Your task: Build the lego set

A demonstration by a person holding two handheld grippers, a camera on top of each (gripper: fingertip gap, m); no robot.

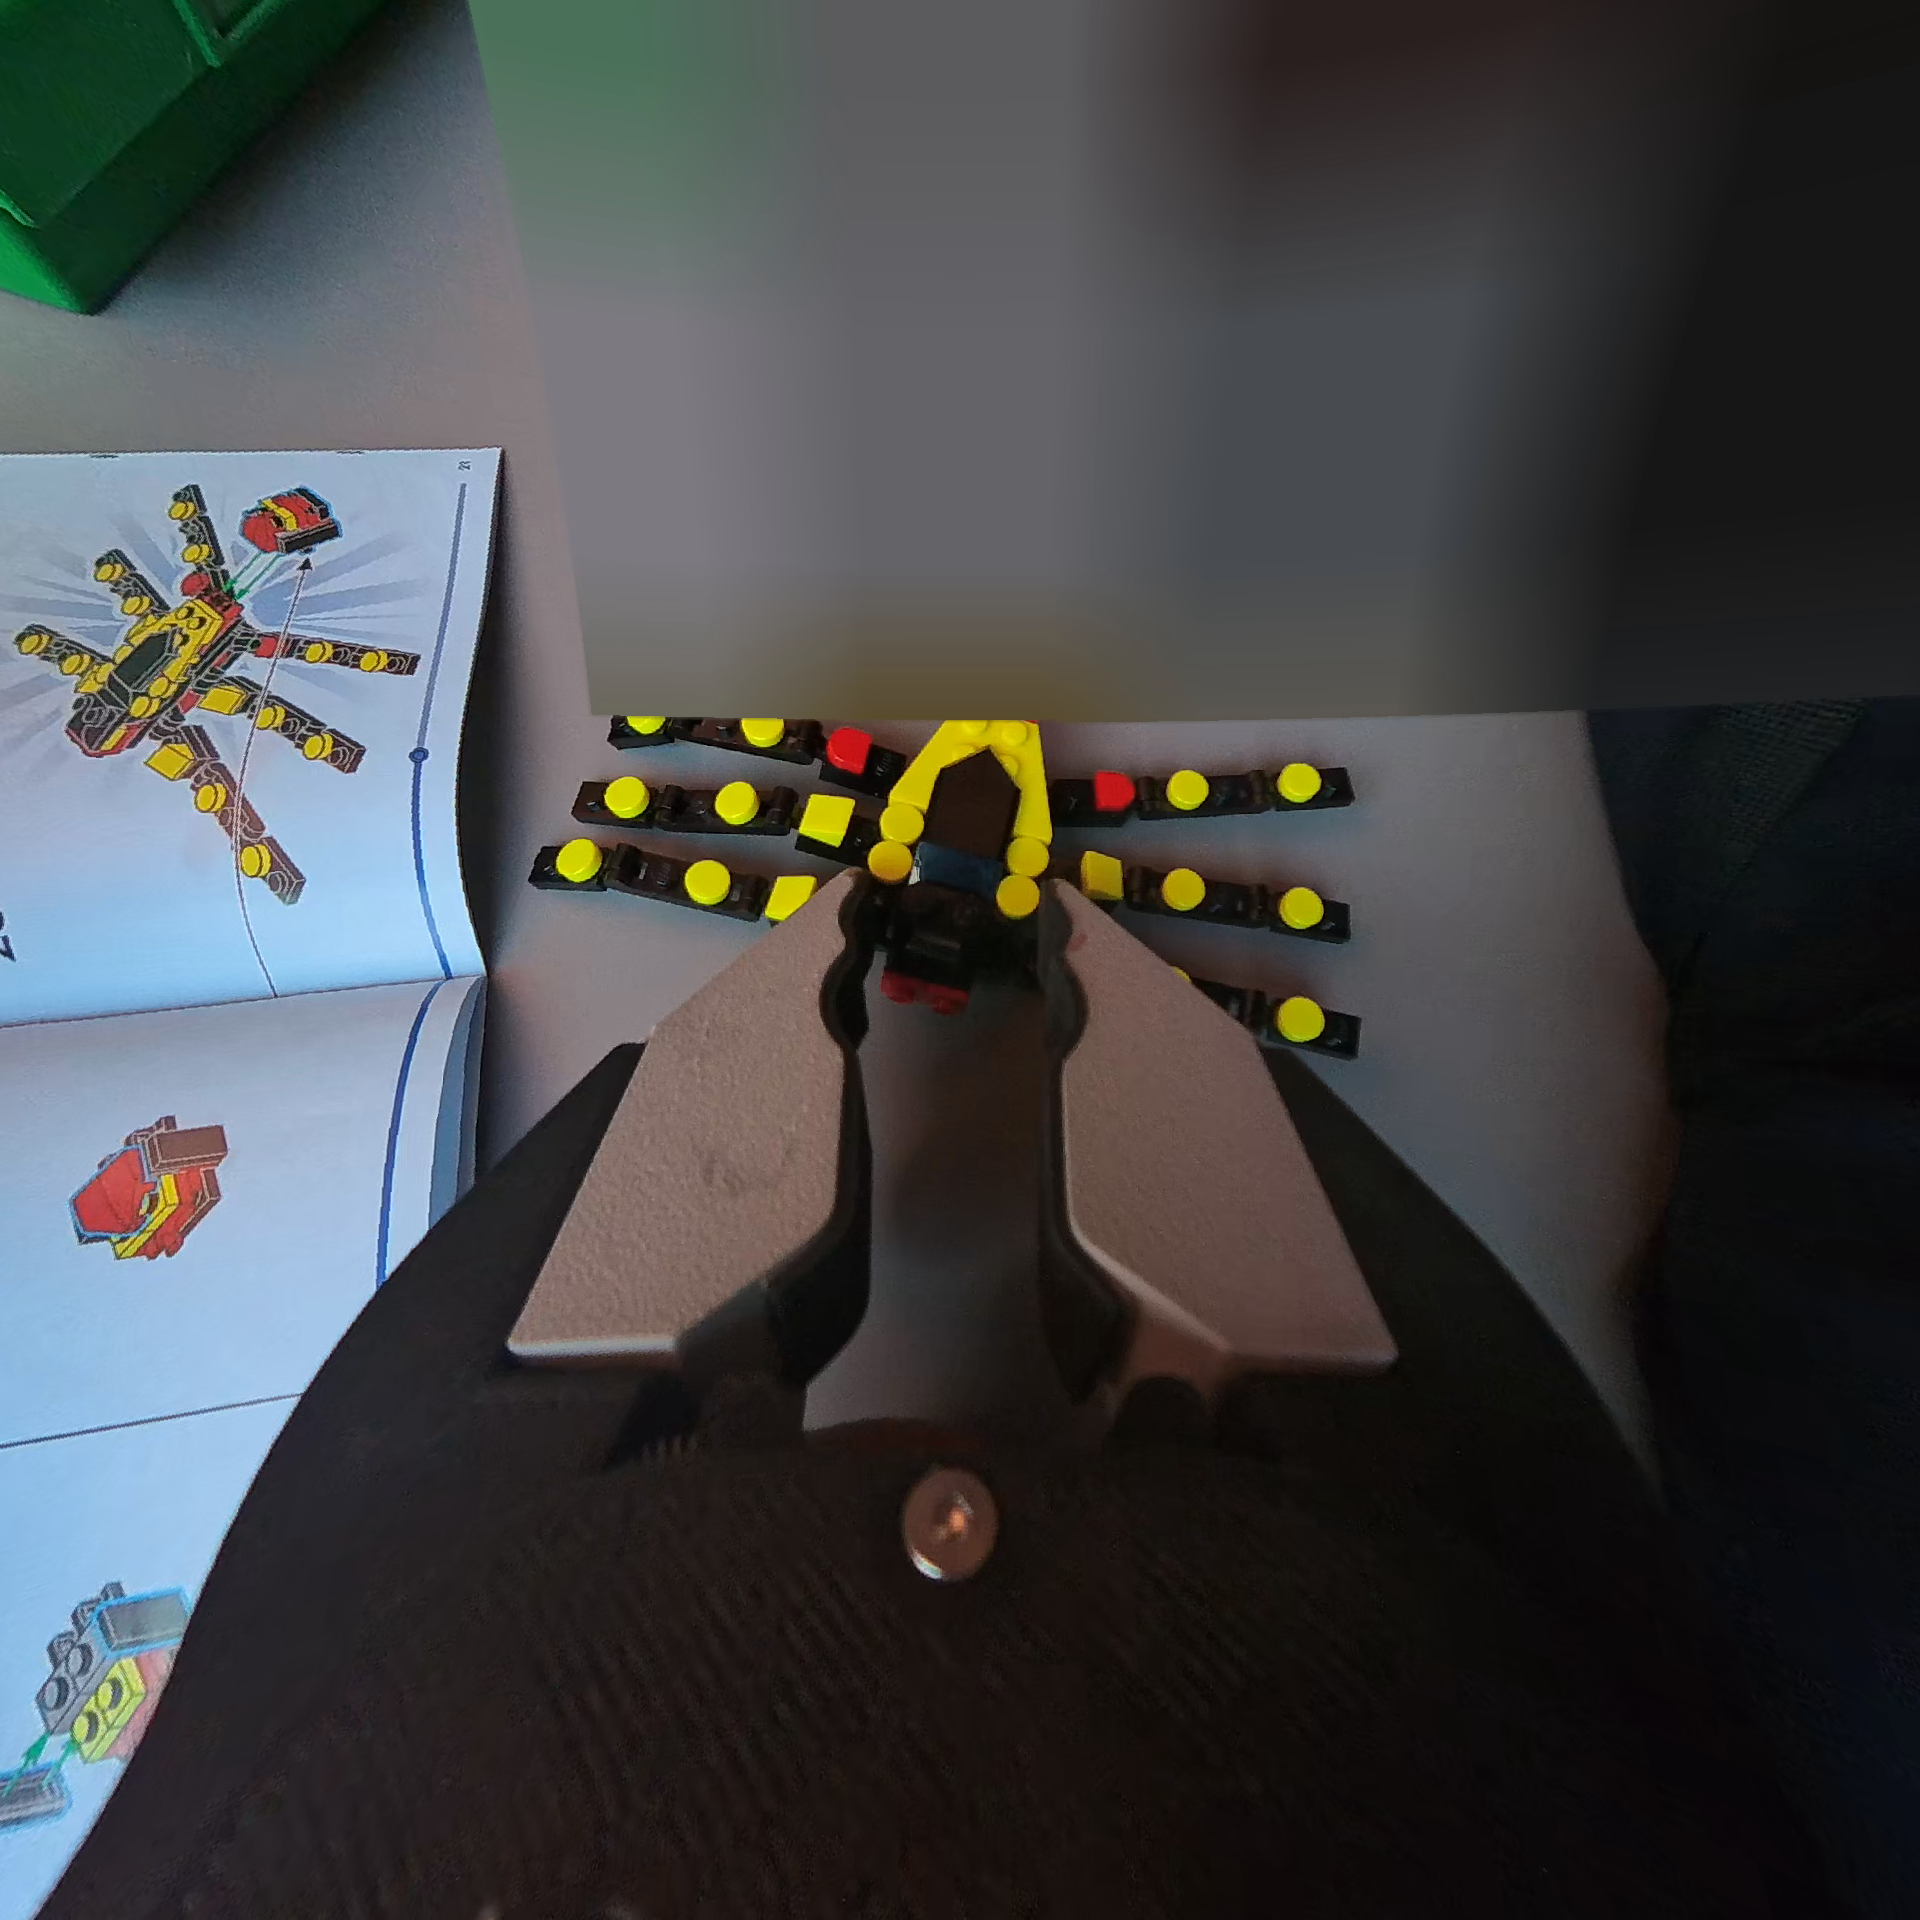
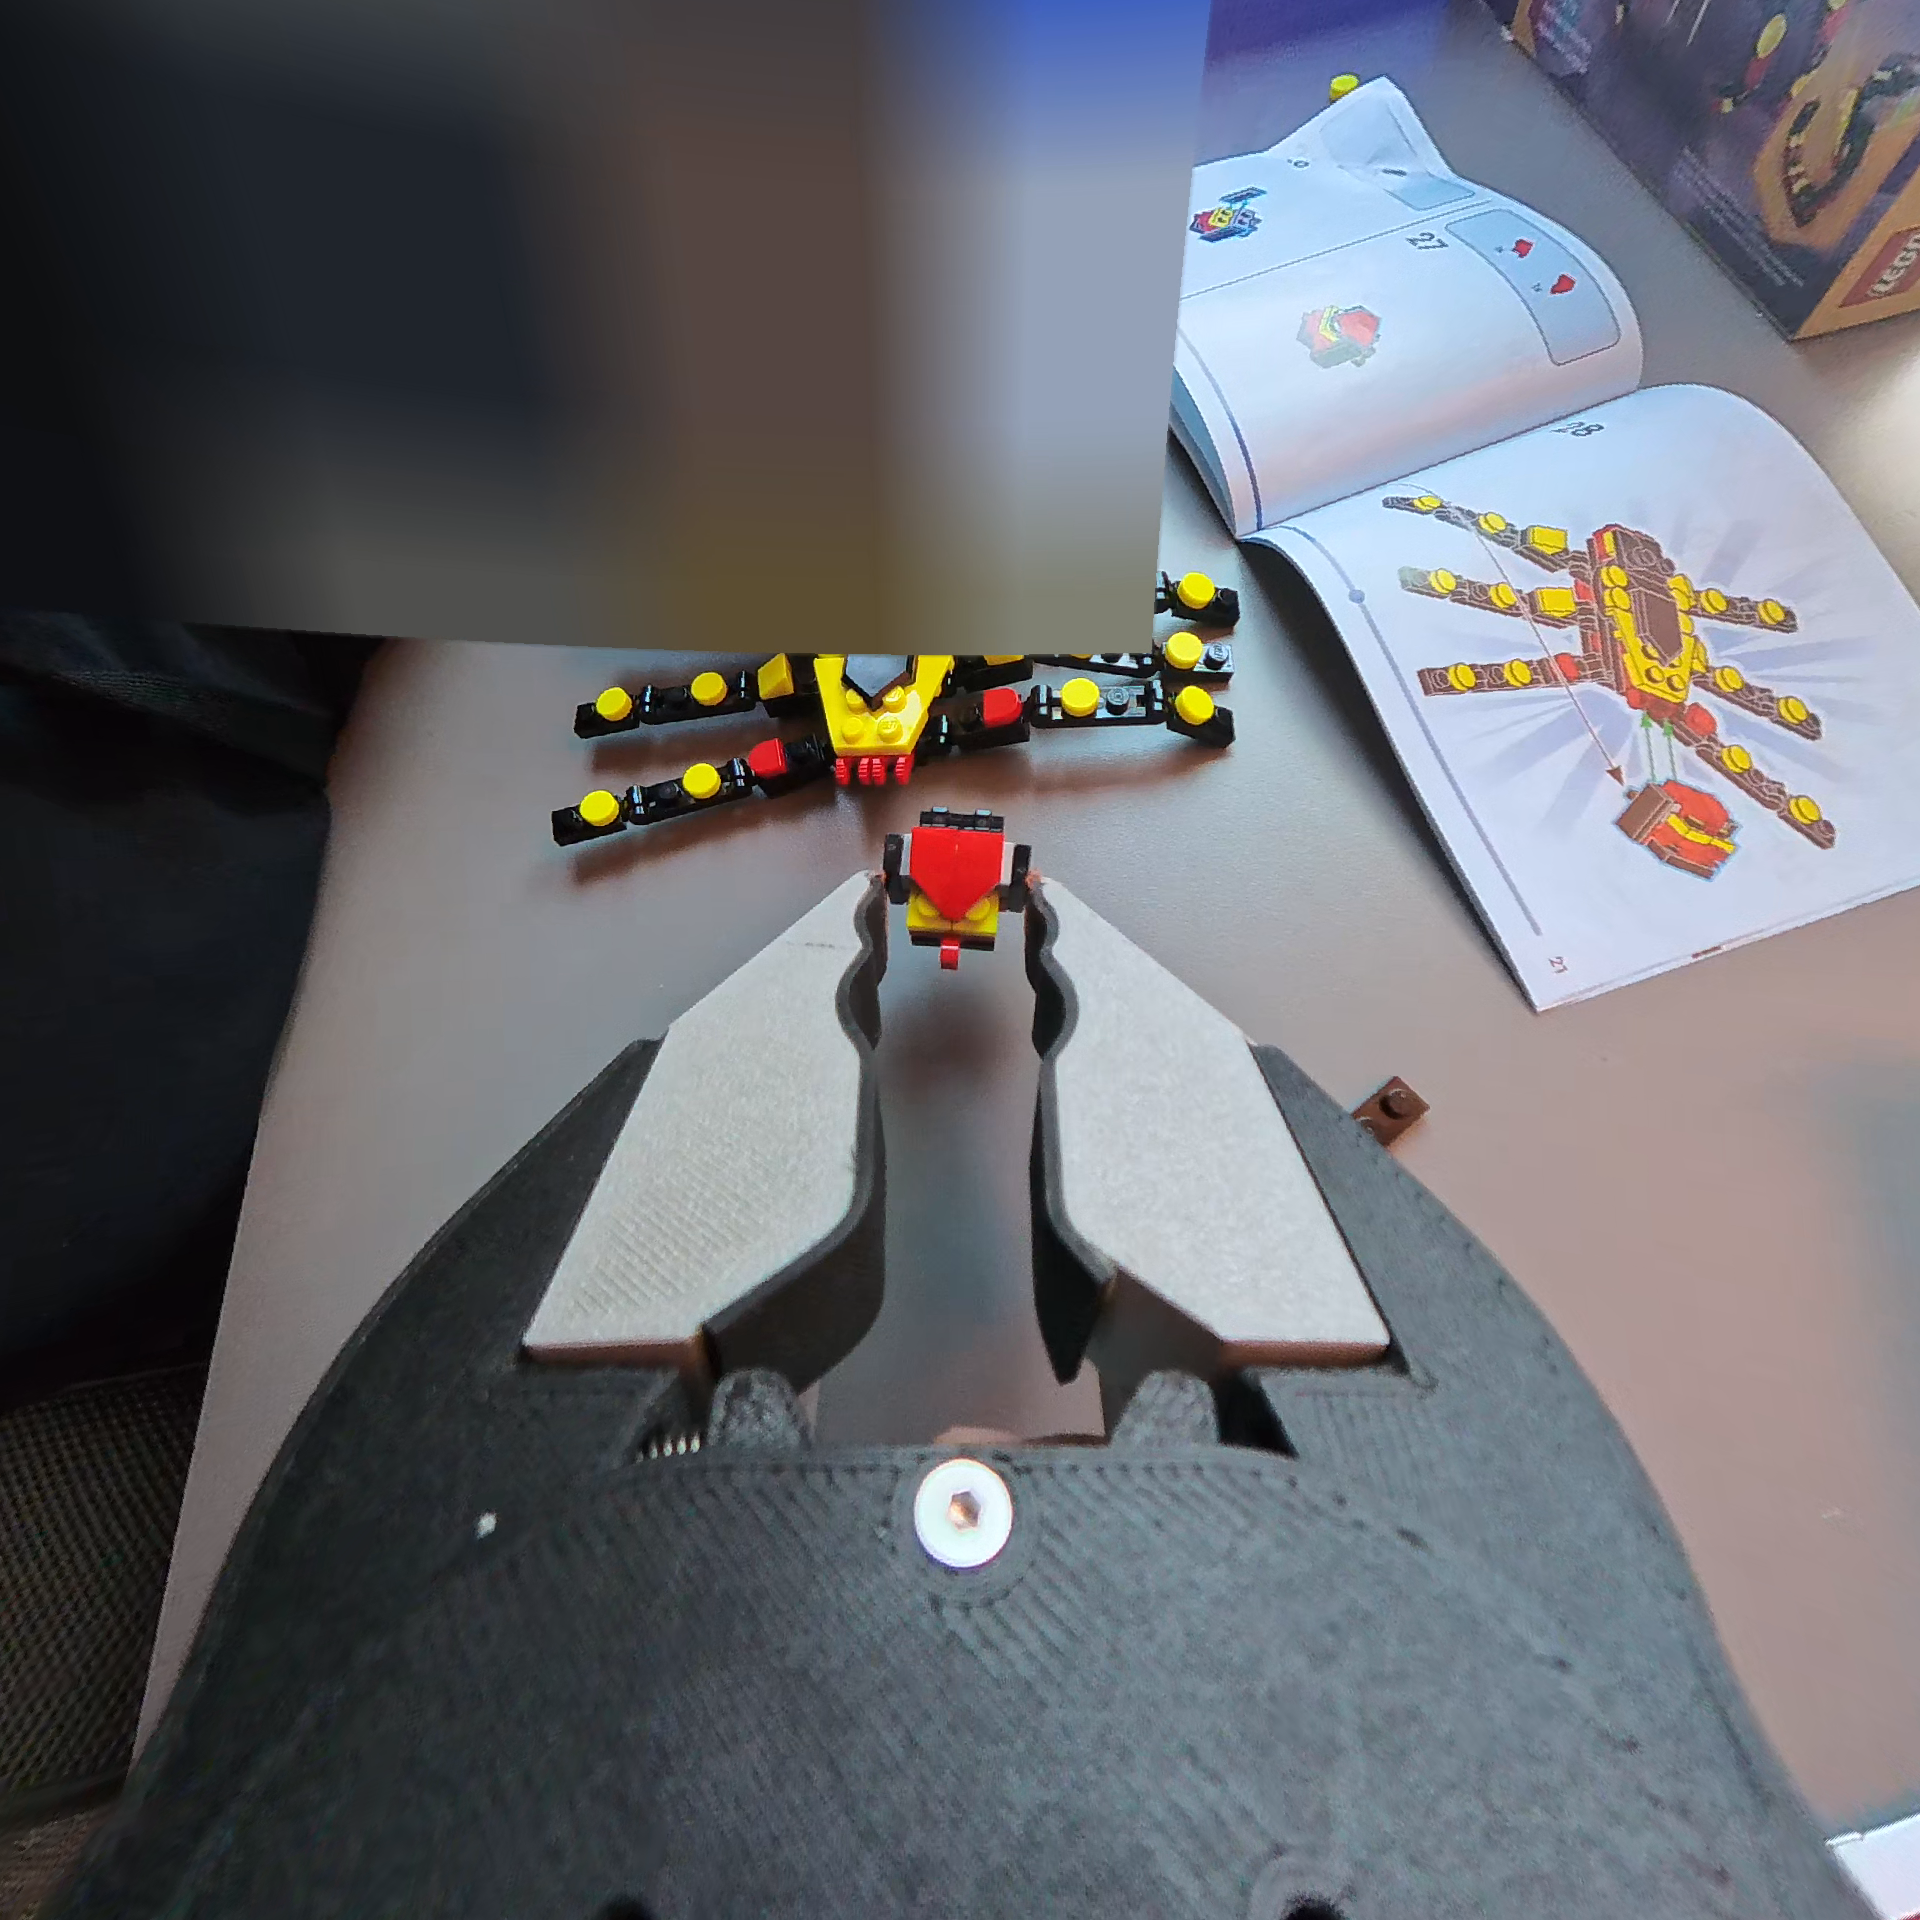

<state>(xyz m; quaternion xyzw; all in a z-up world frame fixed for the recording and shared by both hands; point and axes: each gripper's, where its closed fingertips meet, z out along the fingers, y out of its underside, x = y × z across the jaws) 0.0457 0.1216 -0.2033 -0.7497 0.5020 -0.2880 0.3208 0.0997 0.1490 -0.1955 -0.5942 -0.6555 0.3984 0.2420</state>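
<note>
Joining step: the red-and-yellow head sub-assembly (image 2: pixel 954 883) is judged to be on its way to the red clip (image 2: pixel 873 770) at the front of the spider body (image 2: pixel 871 717), as the open instruction booklet (image 2: pixel 1621 665) pictures.
Right gripper (image 2: pixel 956 883): its tongs are clamped on the head sub-assembly, which is held just short of the spider body and appears lifted off the grey table (image 2: pixel 1195 1039); a gap is seen between the head's black rear plate and the red clip.
Left gripper (image 1: pixel 951 914): its tongs are closed on the dark rear end of the spider body (image 1: pixel 966 821), near the small red-and-black piece at the tail; the body is steadied flat on the table.
Spider body: it lies on the table with its black, yellow-studded legs (image 1: pixel 665 800) spread to both sides, beside the booklet.
Loose part: a small brown plate (image 2: pixel 1390 1110) lies on the table, well behind the spider body and beside the right gripper's housing.
Risk, misalignment: if the head is pushed in tilted or off-centre, the clip may not be engaged and the head may be twisted out of the tongs.
Risk, sliding: if the rear hold is loose, the spider body may be pushed backward instead of being joined.
Risk, legs: the hinged legs beside the clip may be knocked or folded by the right gripper's fingers.
</note>
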